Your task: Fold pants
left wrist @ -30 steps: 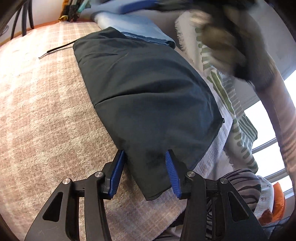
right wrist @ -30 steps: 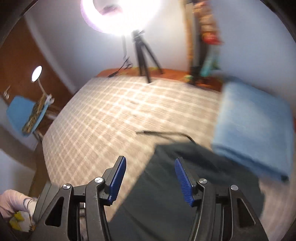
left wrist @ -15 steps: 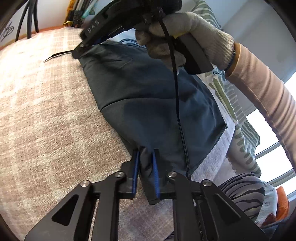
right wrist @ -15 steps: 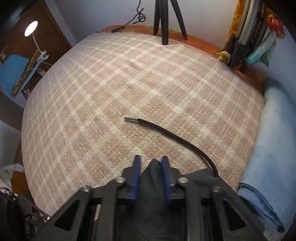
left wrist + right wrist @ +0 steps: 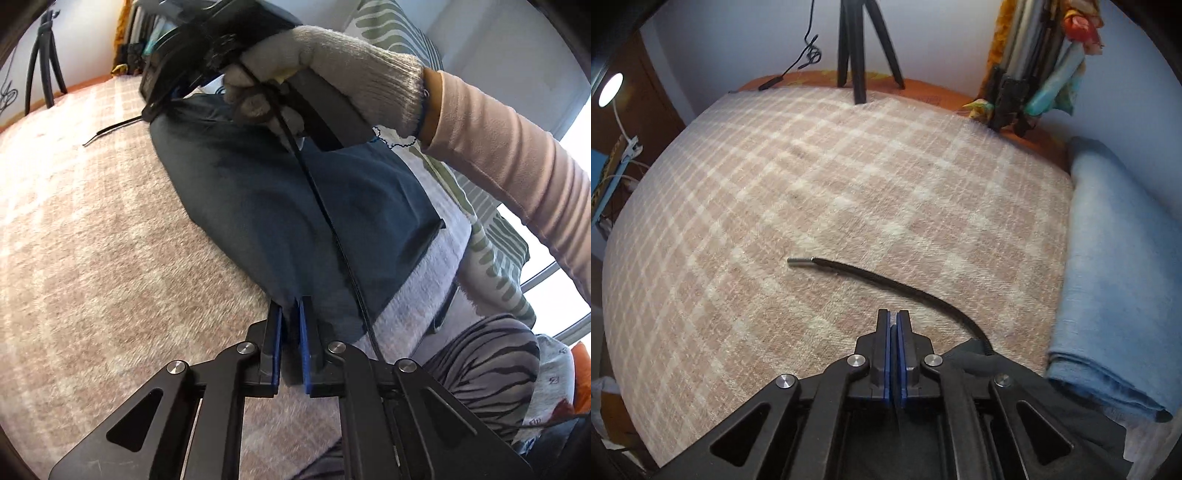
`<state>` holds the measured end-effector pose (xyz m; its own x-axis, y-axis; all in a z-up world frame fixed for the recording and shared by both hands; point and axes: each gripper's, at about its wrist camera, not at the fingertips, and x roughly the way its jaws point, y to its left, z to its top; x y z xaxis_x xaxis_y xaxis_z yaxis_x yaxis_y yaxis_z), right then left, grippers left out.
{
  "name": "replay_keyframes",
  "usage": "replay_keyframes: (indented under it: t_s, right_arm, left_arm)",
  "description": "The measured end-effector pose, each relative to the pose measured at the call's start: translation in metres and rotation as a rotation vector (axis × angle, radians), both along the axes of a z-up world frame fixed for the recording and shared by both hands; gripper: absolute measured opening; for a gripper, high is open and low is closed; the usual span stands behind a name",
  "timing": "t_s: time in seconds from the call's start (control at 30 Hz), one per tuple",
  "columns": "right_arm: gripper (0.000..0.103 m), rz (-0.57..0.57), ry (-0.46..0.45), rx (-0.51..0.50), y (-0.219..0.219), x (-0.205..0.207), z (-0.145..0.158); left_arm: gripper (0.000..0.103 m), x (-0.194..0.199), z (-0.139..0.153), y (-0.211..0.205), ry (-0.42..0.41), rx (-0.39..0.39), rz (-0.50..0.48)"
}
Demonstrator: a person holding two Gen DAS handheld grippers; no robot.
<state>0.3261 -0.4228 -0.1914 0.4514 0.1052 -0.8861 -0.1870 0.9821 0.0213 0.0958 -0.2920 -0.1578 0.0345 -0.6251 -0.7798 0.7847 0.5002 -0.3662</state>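
Now both claws clamped on dark pants (image 5: pixel 280 206): left claw (image 5: pixel 290 314) near corner, right claw (image 5: pixel 894 325) far corner.

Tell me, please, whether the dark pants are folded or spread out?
Folded: the dark pants lie as a compact doubled panel on the plaid blanket, no separate legs showing.

I see a plaid blanket (image 5: pixel 820 192) filling mid-frame, a folded blue towel (image 5: pixel 1115 280) at right, tripod legs (image 5: pixel 857 48) at top, a lamp (image 5: pixel 611 90) upper left.

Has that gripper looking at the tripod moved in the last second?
Yes. The right gripper dropped toward the plaid blanket; the tripod slid up the frame.
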Motion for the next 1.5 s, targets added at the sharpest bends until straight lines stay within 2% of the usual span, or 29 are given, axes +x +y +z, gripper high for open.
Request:
replay_keyframes:
  t_s: [0.03,0.07,0.1,0.23,0.3,0.33,0.37,0.4,0.5,0.6,0.67,0.73,0.9,1.0,1.1,1.2,1.3,1.5]
  right_arm:
    - [0.011,-0.012,-0.012,0.01,-0.003,-0.004,0.005]
    - [0.035,-0.03,-0.024,0.015,-0.007,-0.007,0.011]
    - [0.044,-0.05,-0.039,0.032,-0.012,-0.011,0.019]
    - [0.048,-0.098,-0.136,0.127,-0.036,-0.043,0.066]
    - [0.06,-0.116,-0.17,0.179,-0.05,-0.064,0.09]
    - [0.068,-0.124,-0.188,0.194,-0.055,-0.075,0.099]
    - [0.069,-0.134,-0.211,0.203,-0.06,-0.086,0.11]
    - [0.07,-0.141,-0.236,0.214,-0.067,-0.102,0.124]
    - [0.073,-0.177,-0.27,0.229,-0.083,-0.135,0.156]
    - [0.078,-0.217,-0.299,0.237,-0.1,-0.17,0.189]
    - [0.085,-0.228,-0.312,0.232,-0.107,-0.191,0.207]
    - [0.087,-0.239,-0.314,0.221,-0.111,-0.212,0.219]
    - [0.089,-0.258,-0.333,0.164,-0.116,-0.254,0.218]
    - [0.1,-0.265,-0.356,0.145,-0.122,-0.276,0.202]
    - [0.101,-0.28,-0.359,0.126,-0.126,-0.295,0.182]
    - [0.102,-0.3,-0.374,0.109,-0.127,-0.311,0.163]
    - [0.102,-0.333,-0.4,0.137,-0.131,-0.327,0.148]
    - [0.103,-0.386,-0.434,0.115,-0.135,-0.346,0.131]
  left_arm:
    - [0.014,-0.001,0.002,0.002,0.004,0.004,0.004]
    - [0.02,-0.001,0.003,0.006,0.006,0.006,0.007]
    - [0.023,0.0,0.006,0.012,0.01,0.011,0.019]
    - [0.025,0.008,0.025,0.037,-0.007,-0.023,0.095]
    - [0.032,0.013,0.038,0.049,-0.016,-0.048,0.131]
    - [0.038,0.016,0.043,0.053,-0.024,-0.055,0.145]
    - [0.045,0.018,0.051,0.059,-0.039,-0.067,0.165]
    - [0.046,0.02,0.057,0.062,-0.047,-0.076,0.177]
    - [0.047,0.024,0.081,0.072,-0.097,-0.09,0.204]
    - [0.065,0.022,0.106,0.077,-0.14,-0.108,0.217]
    - [0.069,0.023,0.12,0.08,-0.146,-0.125,0.223]
    - [0.069,0.028,0.13,0.081,-0.128,-0.138,0.229]
    - [0.072,0.029,0.134,0.074,-0.139,-0.121,0.261]
    - [0.072,0.032,0.128,0.068,-0.114,-0.125,0.269]
    - [0.072,0.029,0.121,0.062,-0.118,-0.111,0.274]
    - [0.072,0.026,0.117,0.054,-0.151,-0.097,0.293]
    - [0.072,0.022,0.118,0.049,-0.193,-0.092,0.301]
    - [0.072,0.016,0.118,0.04,-0.251,-0.096,0.324]
